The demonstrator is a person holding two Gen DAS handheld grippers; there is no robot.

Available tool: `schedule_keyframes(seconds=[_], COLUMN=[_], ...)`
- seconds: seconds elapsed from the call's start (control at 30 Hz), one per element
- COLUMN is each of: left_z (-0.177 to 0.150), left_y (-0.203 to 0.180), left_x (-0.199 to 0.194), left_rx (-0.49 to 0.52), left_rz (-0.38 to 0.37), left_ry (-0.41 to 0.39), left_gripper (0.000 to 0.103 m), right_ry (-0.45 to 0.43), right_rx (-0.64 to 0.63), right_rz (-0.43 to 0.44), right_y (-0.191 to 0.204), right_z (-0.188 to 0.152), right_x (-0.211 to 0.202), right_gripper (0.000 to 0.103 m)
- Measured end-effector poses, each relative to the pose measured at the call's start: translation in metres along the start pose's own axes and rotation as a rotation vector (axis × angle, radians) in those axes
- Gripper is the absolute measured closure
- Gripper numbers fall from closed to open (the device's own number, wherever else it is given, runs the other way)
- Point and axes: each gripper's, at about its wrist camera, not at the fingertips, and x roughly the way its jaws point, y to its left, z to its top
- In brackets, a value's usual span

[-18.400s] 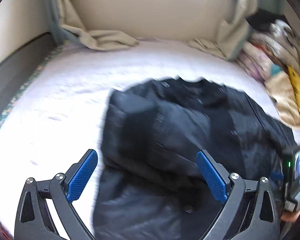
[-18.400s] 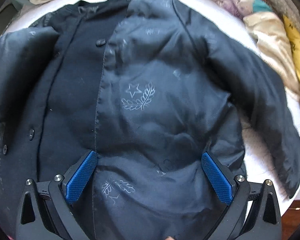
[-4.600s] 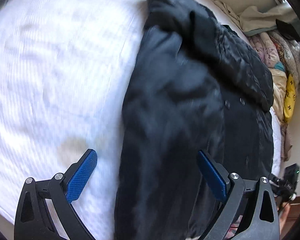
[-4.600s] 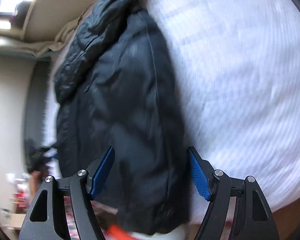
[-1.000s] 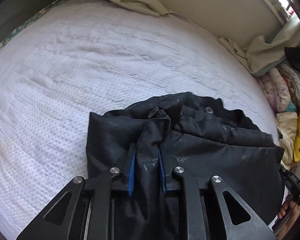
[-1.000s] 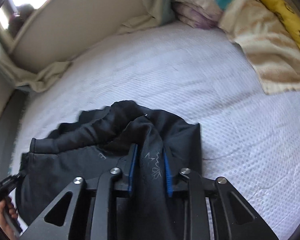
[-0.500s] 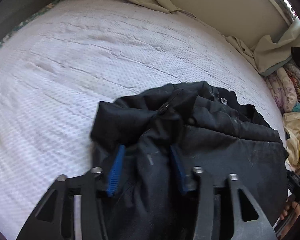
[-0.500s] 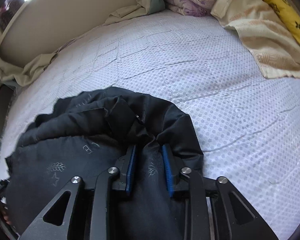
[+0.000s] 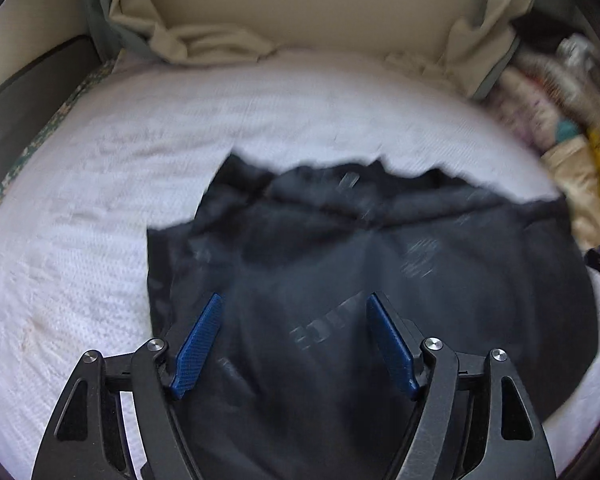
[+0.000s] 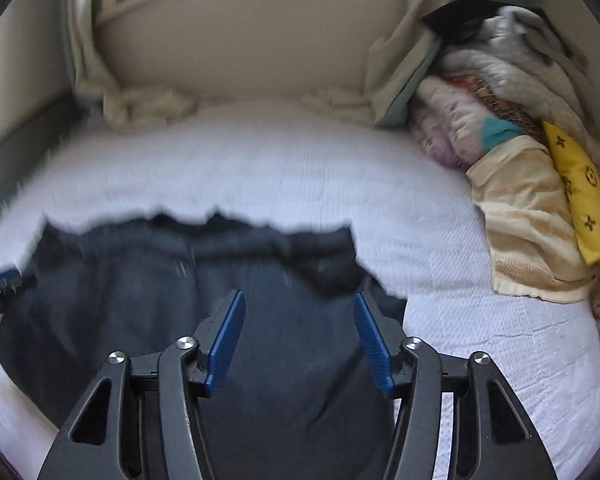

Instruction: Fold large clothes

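A dark navy jacket (image 9: 340, 264) lies folded into a compact block on the white bedspread (image 9: 100, 184), its ragged far edge toward the headboard. My left gripper (image 9: 294, 312) hovers over the jacket's near left part, its jaws opening, blue pads apart with no cloth pinched between them. In the right wrist view the same jacket (image 10: 140, 280) fills the lower left. My right gripper (image 10: 298, 312) is above its near right corner, jaws opening, nothing pressed between the pads. Both views are blurred by motion.
Beige curtains (image 10: 148, 108) pool along the wall at the head of the bed. A heap of folded clothes and blankets (image 10: 500, 128) with a yellow pillow (image 10: 580, 188) lines the right side. A dark bed frame (image 9: 16, 92) borders the left.
Both grippers have let go of the jacket's folded edge, opened, and pulled back and up. The jacket now lies flat, doubled over on the bed.
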Motion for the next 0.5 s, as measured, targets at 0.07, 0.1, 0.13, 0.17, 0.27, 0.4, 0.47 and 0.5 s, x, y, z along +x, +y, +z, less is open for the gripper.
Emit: schedule_keyframes(seconds=[0.07,0.1,0.13,0.17,0.27,0.4,0.47,0.5], left_z=[-0.007,-0.012,-0.015,-0.019,-0.036,-0.047,-0.049,-0.049], left_y=[0.007,0.01,0.009,0.008,0.006,0.004,0.005,0.005], left_x=[0.012,0.013,0.012,0.012,0.017,0.023,0.027,0.031], left_rx=[-0.017,-0.025,-0.012,0.008,0.026,0.026,0.029,0.034], left_rz=[-0.017,-0.022,-0.017,-0.009,-0.001,0.01,0.014,0.018], left_ry=[0.033,0.028,0.023,0.017,0.005,-0.027,-0.043,-0.053], left_gripper=[0.025,0.025,0.025,0.025,0.025,0.025,0.024,0.024], right_ry=[0.078,0.118,0.133,0.139,0.128,0.098,0.092,0.093], right_rx=[0.029,0.062,0.077,0.091,0.112,0.058,0.07,0.08], right_rz=[0.019,0.047,0.062,0.075,0.086,0.023,0.026,0.039], right_y=[-0.005,-0.01,-0.01,-0.015,-0.016,-0.002,-0.001,-0.002], right_z=[-0.014,-0.023,-0.029,-0.034,-0.048,-0.061,-0.066,-0.066], right_x=[0.019,0.03,0.034,0.038,0.042,0.047,0.055,0.057], right_gripper=[0.054,0.054,0.055,0.055,0.055,0.055,0.055,0.055])
